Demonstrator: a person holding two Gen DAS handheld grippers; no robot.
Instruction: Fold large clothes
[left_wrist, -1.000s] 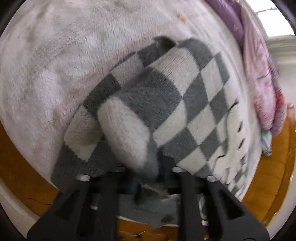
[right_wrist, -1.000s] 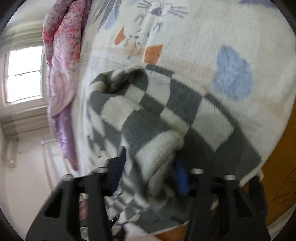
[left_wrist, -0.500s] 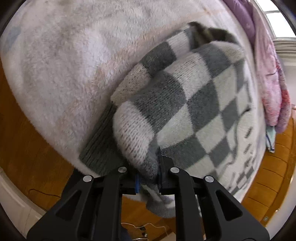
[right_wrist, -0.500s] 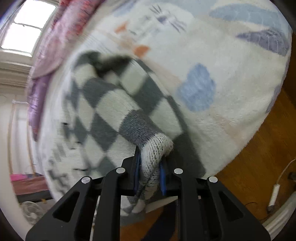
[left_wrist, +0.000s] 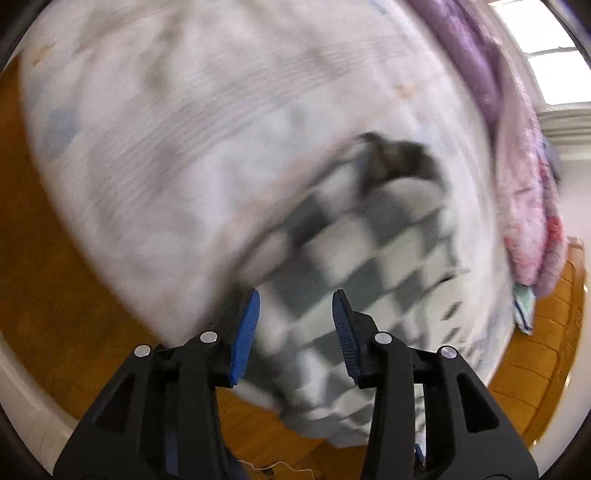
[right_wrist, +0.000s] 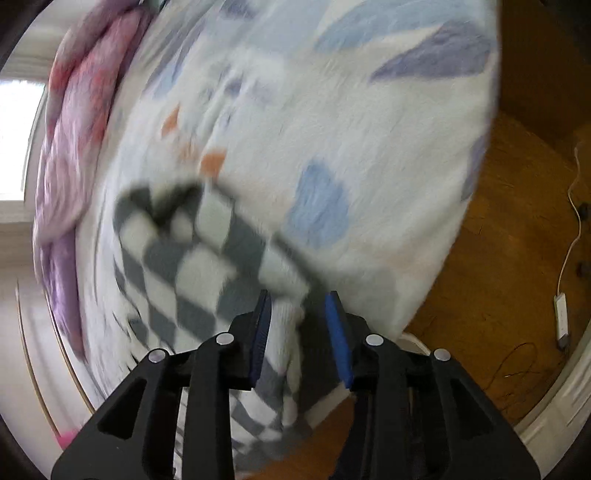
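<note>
A grey and white checkered knit sweater (left_wrist: 354, 254) lies on the white fleece blanket (left_wrist: 192, 122) near the bed's edge; it also shows in the right wrist view (right_wrist: 192, 258). My left gripper (left_wrist: 295, 314) is open, its blue pads (left_wrist: 245, 325) apart just above the sweater's near edge. My right gripper (right_wrist: 297, 317) is open too, with a fold of the sweater's edge (right_wrist: 284, 332) lying loose between the jaws. Both views are blurred by motion.
A pink and purple quilt (left_wrist: 524, 177) is bunched along the far side of the bed, also in the right wrist view (right_wrist: 70, 147). Wooden floor (right_wrist: 517, 258) lies below the bed's edge, with a white cable and adapter (right_wrist: 561, 314). A window (left_wrist: 546, 48) is behind.
Both grippers were shut on the sweater's edge and have opened and let it go. The sweater now lies flatter on the blanket and both cameras have pulled back from it.
</note>
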